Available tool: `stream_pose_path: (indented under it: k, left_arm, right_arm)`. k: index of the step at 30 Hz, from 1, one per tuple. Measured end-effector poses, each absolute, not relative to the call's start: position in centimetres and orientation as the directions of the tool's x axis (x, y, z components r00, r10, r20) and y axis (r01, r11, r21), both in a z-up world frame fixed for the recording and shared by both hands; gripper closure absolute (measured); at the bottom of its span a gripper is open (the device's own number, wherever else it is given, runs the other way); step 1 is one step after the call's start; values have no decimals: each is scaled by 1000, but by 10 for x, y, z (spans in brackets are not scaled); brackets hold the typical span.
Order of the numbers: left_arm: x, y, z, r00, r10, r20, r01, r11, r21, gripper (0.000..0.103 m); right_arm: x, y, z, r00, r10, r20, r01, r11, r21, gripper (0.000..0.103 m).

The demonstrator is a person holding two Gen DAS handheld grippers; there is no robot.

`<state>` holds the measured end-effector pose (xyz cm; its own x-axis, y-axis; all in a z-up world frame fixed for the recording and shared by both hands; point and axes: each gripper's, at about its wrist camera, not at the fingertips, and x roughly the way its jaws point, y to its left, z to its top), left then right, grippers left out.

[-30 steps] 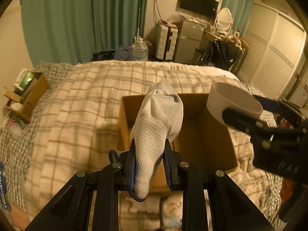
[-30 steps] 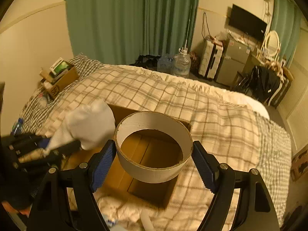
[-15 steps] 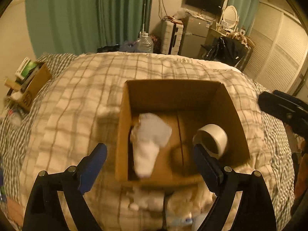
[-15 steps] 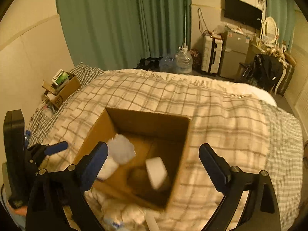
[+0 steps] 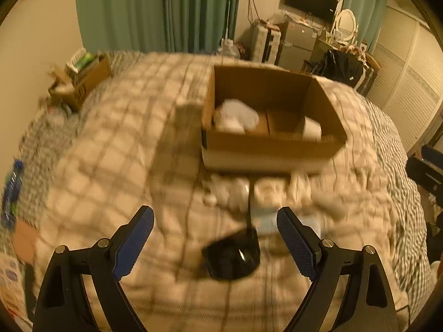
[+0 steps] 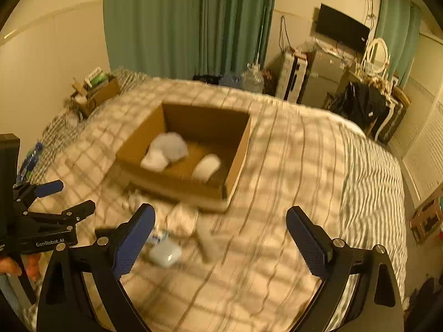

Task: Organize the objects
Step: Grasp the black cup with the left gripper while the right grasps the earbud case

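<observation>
Cardboard box (image 5: 272,145) on bed (image 5: 110,166) now holding sock (image 5: 235,116) and tape roll (image 5: 311,128), just released; left claw (image 5: 214,238) and right claw (image 6: 220,236) gape empty above remaining clutter (image 5: 249,191).

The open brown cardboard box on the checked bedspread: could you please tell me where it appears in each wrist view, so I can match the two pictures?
Left wrist view: the open brown cardboard box sits right of centre, in the upper middle, beyond the wide-open jaws.
Right wrist view: the box sits left of centre, at mid height, turned corner-on.
Shared landmark: the crumpled white cloth lying in the box's left half.
</observation>
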<state>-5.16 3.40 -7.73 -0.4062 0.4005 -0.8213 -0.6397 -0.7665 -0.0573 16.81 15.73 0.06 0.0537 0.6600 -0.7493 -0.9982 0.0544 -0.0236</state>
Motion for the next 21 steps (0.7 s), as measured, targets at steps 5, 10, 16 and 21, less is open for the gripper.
stream_pose_path:
  k: [5, 10, 16, 21]
  left_arm:
    - [-40, 37, -119, -337, 360, -870, -658, -751, -55, 10]
    - [-41, 49, -155, -245, 321, -915, -683, -727, -72, 12]
    - [-46, 56, -178, -164, 314, -935, -696, -708, -116, 32]
    - [-50, 40, -157, -220, 361, -906, -659, -740, -135, 32]
  right_arm:
    - [161, 147, -37, 6, 606, -796, -997, 62, 40, 7]
    - [156, 153, -64, -12, 564, -825, -997, 61, 56, 7]
    - [155, 169, -82, -15, 527, -850, -996, 68, 60, 7]
    - [149, 177, -90, -21, 511, -859, -997, 50, 54, 7]
